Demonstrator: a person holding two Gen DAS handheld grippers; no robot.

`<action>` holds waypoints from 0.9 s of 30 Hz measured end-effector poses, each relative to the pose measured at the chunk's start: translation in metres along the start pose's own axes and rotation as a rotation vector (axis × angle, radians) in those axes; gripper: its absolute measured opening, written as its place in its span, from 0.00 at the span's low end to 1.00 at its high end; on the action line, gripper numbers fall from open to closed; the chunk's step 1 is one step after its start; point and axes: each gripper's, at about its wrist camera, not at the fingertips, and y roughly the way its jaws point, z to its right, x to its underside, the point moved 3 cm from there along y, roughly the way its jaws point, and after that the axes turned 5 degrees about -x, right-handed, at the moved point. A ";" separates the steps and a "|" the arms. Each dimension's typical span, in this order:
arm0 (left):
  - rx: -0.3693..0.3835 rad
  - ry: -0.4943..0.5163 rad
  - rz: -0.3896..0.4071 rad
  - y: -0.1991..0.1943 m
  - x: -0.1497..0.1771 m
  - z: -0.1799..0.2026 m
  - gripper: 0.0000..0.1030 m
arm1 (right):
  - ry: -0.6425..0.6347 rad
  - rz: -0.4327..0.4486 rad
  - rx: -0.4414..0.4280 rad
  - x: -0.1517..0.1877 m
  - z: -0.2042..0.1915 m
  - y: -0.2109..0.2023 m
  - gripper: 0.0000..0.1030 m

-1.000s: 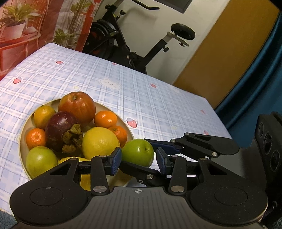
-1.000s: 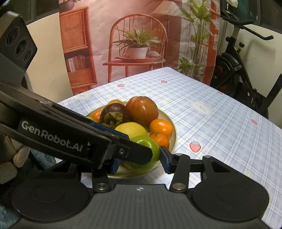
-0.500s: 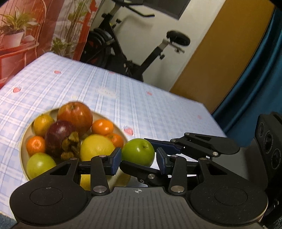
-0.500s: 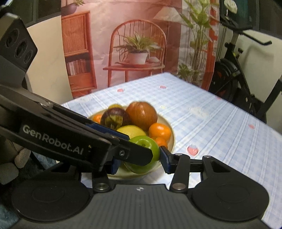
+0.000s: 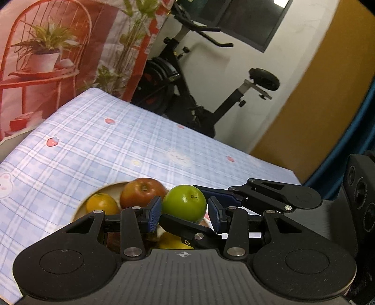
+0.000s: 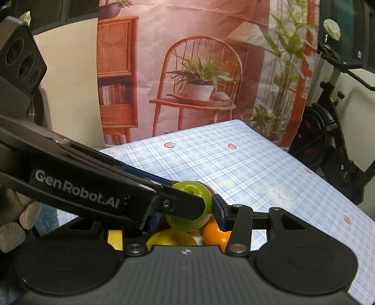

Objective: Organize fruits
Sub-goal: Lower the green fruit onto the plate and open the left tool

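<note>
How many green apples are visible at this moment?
1. The green apple is held between both grippers, above the fruit plate. The gripper bodies cover most of the plate, so others may be hidden there.

A blue plaid tablecloth, printed with small strawberries and white bunnies, covers the table. Behind it hangs a backdrop painted with a red chair, a potted plant on its seat, a bookshelf and tall leafy stems (the same chair and plant show in the left wrist view). A black exercise bike stands beyond the far edge of the table, with its saddle raised on a slanted post and its handlebars reaching toward a dark window. The wall behind the bike is white; next to it comes an ochre panel, then a blue curtain.
</note>
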 end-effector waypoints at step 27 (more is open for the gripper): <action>-0.126 0.038 0.039 -0.022 0.000 0.001 0.78 | 0.078 -0.007 0.037 0.012 0.009 0.009 0.69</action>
